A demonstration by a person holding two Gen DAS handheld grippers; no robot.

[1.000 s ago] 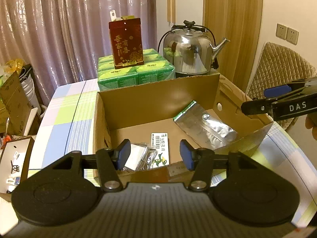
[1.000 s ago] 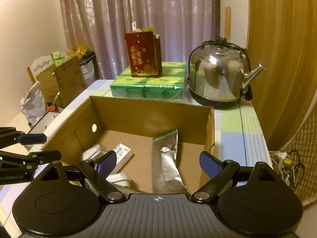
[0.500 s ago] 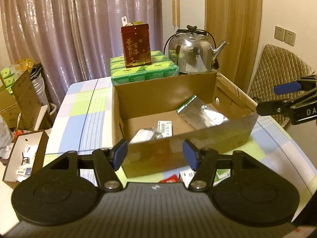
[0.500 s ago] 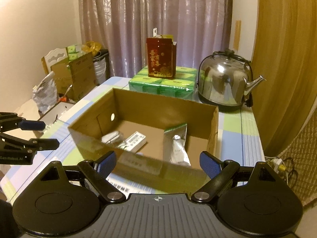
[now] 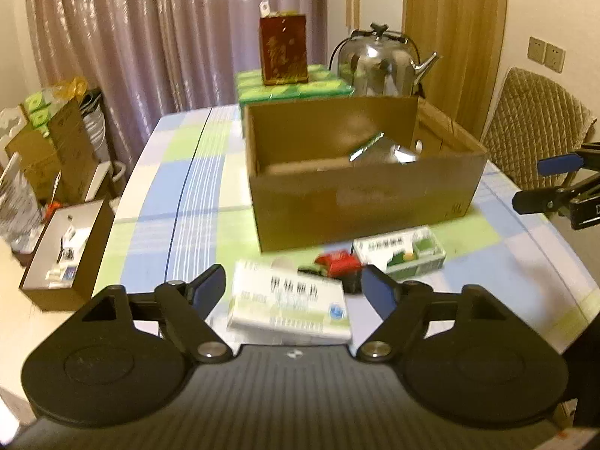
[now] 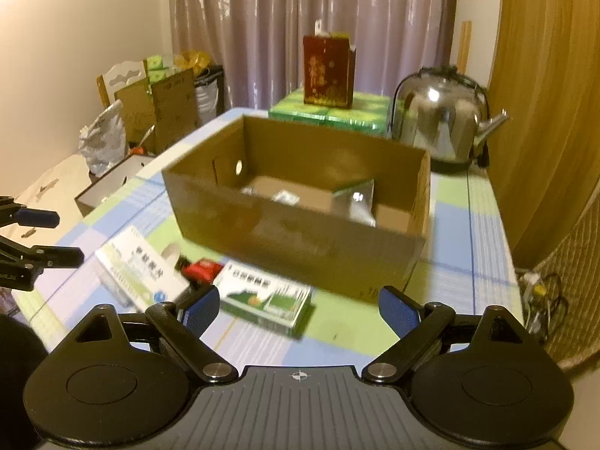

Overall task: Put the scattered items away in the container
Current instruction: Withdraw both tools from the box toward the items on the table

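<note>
An open cardboard box (image 5: 367, 198) (image 6: 300, 232) stands on the checked tablecloth, with a silver foil pouch (image 5: 382, 148) (image 6: 356, 202) and small packets inside. In front of it lie a white medicine box (image 5: 288, 303) (image 6: 144, 270), a green-and-white box (image 5: 399, 249) (image 6: 266, 292) and a small red-and-black item (image 5: 337, 262) (image 6: 200, 268). My left gripper (image 5: 294, 288) is open and empty, just above and near the white box. My right gripper (image 6: 300, 305) is open and empty, above and near the green-and-white box.
Behind the box stand a steel kettle (image 5: 378, 63) (image 6: 442, 127), a stack of green packs (image 5: 292, 88) and a red carton (image 5: 283, 50) (image 6: 328, 71). A padded chair (image 5: 532, 123) is to the right. Boxes and bags (image 5: 48, 150) stand beyond the table's left edge.
Both grippers have pulled back and away from over the box toward the table's near edge. The items in front of the box have come into view. Both stay open.
</note>
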